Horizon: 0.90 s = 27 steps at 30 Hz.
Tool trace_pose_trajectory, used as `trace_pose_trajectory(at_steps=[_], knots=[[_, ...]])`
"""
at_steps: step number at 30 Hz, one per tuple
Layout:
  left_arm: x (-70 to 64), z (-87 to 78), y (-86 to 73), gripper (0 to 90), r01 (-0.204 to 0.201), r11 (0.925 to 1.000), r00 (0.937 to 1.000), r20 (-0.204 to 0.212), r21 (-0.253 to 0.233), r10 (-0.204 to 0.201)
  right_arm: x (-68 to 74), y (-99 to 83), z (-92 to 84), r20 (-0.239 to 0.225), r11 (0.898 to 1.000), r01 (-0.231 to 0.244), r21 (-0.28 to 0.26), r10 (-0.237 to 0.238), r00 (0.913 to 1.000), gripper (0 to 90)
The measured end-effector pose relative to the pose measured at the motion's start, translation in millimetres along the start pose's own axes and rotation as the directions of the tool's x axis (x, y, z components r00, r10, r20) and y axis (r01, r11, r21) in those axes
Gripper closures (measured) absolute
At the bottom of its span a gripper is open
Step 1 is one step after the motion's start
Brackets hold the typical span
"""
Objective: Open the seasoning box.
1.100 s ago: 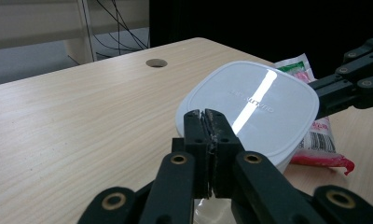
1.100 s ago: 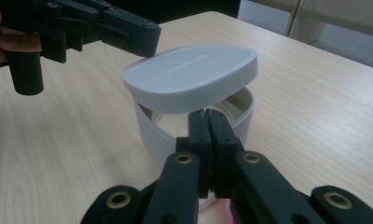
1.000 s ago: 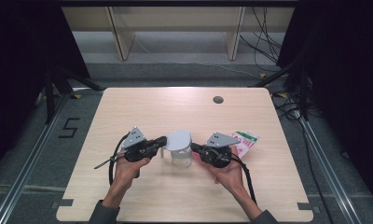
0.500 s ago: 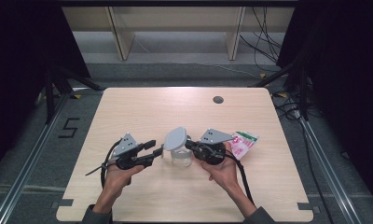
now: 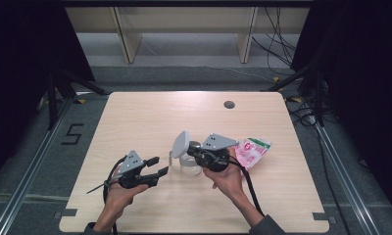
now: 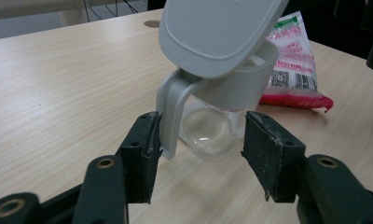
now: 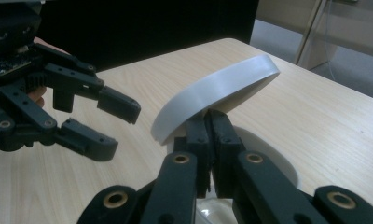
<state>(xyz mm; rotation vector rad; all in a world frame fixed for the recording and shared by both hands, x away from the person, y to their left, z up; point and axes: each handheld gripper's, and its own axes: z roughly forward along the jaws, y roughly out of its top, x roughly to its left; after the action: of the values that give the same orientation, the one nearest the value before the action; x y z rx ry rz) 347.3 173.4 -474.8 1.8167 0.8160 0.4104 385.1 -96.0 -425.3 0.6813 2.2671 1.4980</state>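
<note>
A clear jug (image 5: pixel 190 166) with a grey collar and handle (image 6: pixel 171 116) stands on the table a little right of centre. Its grey lid (image 5: pixel 180 143) is tipped up on edge. My right gripper (image 5: pixel 193 150) is shut on the lid's rim from the right and holds it raised; in the right gripper view its jaws (image 7: pixel 209 122) pinch the lid (image 7: pixel 217 93) from below. My left gripper (image 5: pixel 157 165) is to the jug's left, apart from it. Its jaws have just been opening, with nothing between the pads (image 6: pixel 140 154); the jug (image 6: pixel 208 135) stands just beyond them.
A pink and white packet (image 5: pixel 253 150) lies flat right of the jug, by the right hand. A dark round hole (image 5: pixel 229 104) marks the far side of the wooden table (image 5: pixel 145 117). Cables trail from both grippers toward the near edge.
My left gripper let go of the jug's handle, opened, and drew back left and toward the near edge. The right gripper kept its grip and the lid tipped up higher.
</note>
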Motion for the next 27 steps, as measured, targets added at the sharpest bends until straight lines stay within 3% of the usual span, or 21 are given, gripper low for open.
trace_pose_trajectory(at_steps=[1,6,7,10,11,12,14,15,16,17,19,21,22,24,25,26,27], knots=[[-0.5,0.0,-1.8,44.8,-0.001,1.0000,1.0000,0.004,0.002,0.001,2.1,0.5,0.9,-0.011,1.000,-0.021,0.010,0.021,0.9997,88.6],[0.3,-4.9,-6.1,44.3,-0.001,1.0000,1.0000,0.005,0.006,0.001,6.3,4.9,4.6,-0.022,1.000,0.003,0.004,-0.003,0.9998,88.6],[1.1,-5.5,-6.9,44.2,0.004,1.0000,1.0000,0.004,0.003,-0.004,8.5,5.6,3.9,-0.021,1.000,-0.022,0.020,0.022,0.9995,88.6],[2.2,-6.9,-8.1,44.0,0.011,0.9999,0.9999,-0.003,0.005,-0.011,10.3,8.2,8.5,-0.039,1.000,-0.005,-0.001,0.005,0.9992,88.2],[2.2,-6.7,-8.8,43.9,0.025,0.9997,0.9997,0.003,-0.002,-0.025,11.3,8.8,8.4,-0.026,1.000,-0.007,-0.009,0.007,0.9996,87.9],[2.5,-6.8,-9.1,43.8,0.030,0.9996,0.9996,0.003,-0.002,-0.030,10.8,9.4,9.1,-0.034,1.000,0.016,-0.016,-0.017,0.9993,87.7],[2.2,-7.5,-10.0,43.6,0.041,0.9991,0.9991,0.004,-0.004,-0.041,11.3,10.0,5.3,-0.040,1.000,-0.027,-0.006,0.027,0.9988,87.7],[1.7,-7.4,-10.0,43.6,0.044,0.9990,0.9990,0.004,-0.012,-0.044,10.1,10.5,4.1,-0.047,1.000,-0.025,-0.014,0.024,0.9986,87.7],[3.5,-8.8,-9.2,43.4,0.011,0.9999,0.9999,0.000,0.000,-0.011,9.3,10.7,2.5,-0.055,0.999,-0.030,-0.012,0.029,0.9981,87.3],[2.0,-8.5,-9.7,43.2,0.034,0.9994,0.9994,-0.002,-0.008,-0.034,8.5,10.9,0.1,-0.041,1.000,-0.025,-0.016,0.024,0.9989,86.8],[0.9,-9.2,-10.0,42.7,0.035,0.9994,0.9994,-0.009,-0.004,-0.035,4.5,9.9,-4.7,-0.017,0.999,-0.010,-0.031,0.009,0.9998,85.1],[-0.1,-9.4,-10.4,41.6,0.028,0.9996,0.9995,-0.012,-0.002,-0.028,1.2,7.2,-12.2,-0.025,0.999,-0.041,-0.025,0.041,0.9989,81.5],[-0.9,-8.7,-10.7,40.5,0.033,0.9994,0.9994,-0.011,-0.002,-0.033,-0.7,5.5,-18.0,0.001,0.998,-0.060,-0.015,0.060,0.9982,78.6],[-2.7,-6.9,-10.9,37.2,0.023,0.9997,0.9995,-0.021,0.007,-0.023,-9.9,1.3,-25.9,0.045,0.999,-0.040,-0.032,0.041,0.9981,75.0],[-3.8,-5.7,-11.6,36.9,0.022,0.9997,0.9997,-0.010,0.006,-0.022,-11.3,-1.1,-30.8,0.049,0.995,-0.092,-0.022,0.093,0.9944,72.6],[-4.9,-5.0,-11.5,36.9,0.025,0.9997,0.9997,-0.008,0.002,-0.025,-15.0,-3.6,-37.4,0.071,0.994,-0.108,-0.022,0.109,0.9915,69.9],[-5.8,-4.9,-11.3,36.8,0.019,0.9998,0.9997,-0.014,0.006,-0.019,-18.6,-5.3,-39.8,0.061,0.995,-0.096,-0.033,0.098,0.9933,68.7]])
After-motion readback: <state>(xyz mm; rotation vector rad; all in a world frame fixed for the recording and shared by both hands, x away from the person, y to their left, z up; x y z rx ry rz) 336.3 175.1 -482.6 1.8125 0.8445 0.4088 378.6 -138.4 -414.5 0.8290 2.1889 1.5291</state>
